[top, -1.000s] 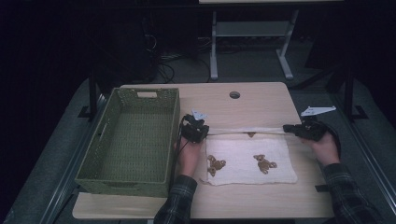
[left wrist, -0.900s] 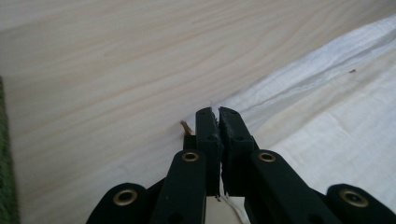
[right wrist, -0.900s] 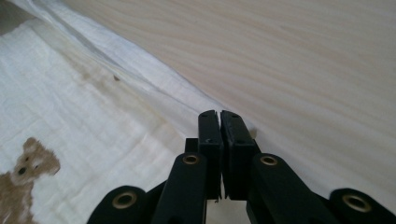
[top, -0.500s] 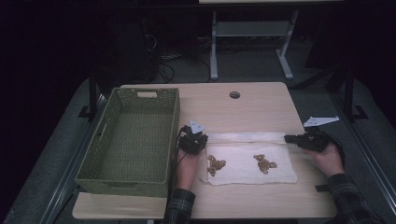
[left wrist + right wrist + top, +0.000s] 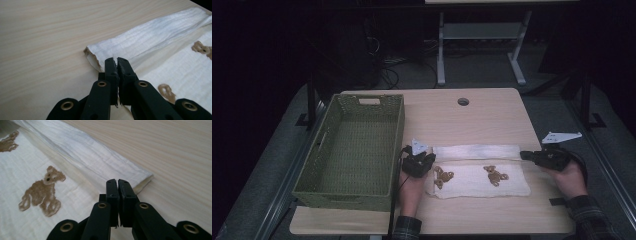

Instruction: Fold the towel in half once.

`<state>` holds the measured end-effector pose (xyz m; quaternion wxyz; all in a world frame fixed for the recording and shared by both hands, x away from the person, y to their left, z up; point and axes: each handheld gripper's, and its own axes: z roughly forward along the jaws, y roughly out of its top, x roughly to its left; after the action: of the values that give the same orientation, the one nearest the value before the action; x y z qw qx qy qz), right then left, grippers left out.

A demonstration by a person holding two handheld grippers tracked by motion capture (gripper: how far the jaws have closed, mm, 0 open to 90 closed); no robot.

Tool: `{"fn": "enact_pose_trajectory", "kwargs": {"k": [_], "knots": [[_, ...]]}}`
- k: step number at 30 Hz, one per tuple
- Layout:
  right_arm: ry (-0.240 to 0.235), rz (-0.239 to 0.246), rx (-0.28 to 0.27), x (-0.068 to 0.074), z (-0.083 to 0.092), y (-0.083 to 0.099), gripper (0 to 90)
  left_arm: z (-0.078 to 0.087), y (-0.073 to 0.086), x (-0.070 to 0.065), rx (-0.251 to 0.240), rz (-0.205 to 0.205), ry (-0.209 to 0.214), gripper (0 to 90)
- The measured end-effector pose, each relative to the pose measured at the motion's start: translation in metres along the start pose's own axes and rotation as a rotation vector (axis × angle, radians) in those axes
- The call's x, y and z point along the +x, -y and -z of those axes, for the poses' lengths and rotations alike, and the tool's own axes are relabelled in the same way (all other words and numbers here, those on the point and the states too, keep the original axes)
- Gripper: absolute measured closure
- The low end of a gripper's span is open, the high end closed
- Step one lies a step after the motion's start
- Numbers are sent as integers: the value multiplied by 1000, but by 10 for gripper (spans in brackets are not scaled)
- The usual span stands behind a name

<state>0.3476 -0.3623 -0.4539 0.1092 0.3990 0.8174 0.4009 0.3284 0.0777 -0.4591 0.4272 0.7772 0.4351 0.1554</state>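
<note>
A white cloth (image 5: pixel 482 181) printed with brown teddy bears (image 5: pixel 42 192) lies flat on the table's near half. Its far edge is folded back toward me as a plain white strip (image 5: pixel 477 151). My left gripper (image 5: pixel 430 158) sits at the strip's left end, jaws shut with the cloth's edge (image 5: pixel 100 53) at their tips. My right gripper (image 5: pixel 523 155) sits at the strip's right end, jaws likewise shut at the folded corner (image 5: pixel 140 178). Both rest low on the table, each held by a hand.
A green woven basket (image 5: pixel 396 145), with nothing in it, stands on the table's left side, right next to my left gripper. A cable hole (image 5: pixel 463 101) marks the far middle of the wooden tabletop (image 5: pixel 482 120). The table's right edge is near my right hand.
A second ago both grippers held the cloth's far edge stretched above the table. They have come down and toward me, laying that edge as a flat folded strip.
</note>
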Motion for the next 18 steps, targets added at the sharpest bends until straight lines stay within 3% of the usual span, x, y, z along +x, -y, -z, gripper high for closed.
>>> {"fn": "enact_pose_trajectory", "kwargs": {"k": [6,12,18], "knots": [[-7,16,3,9,9,10,869,5,9,-7,28,1,-4,871],[-13,37,13,20,17,17,869,15,13,-13,17,17,2,871],[-26,42,3,26,25,26,869,27,12,-21,18,-17,15,871]]}}
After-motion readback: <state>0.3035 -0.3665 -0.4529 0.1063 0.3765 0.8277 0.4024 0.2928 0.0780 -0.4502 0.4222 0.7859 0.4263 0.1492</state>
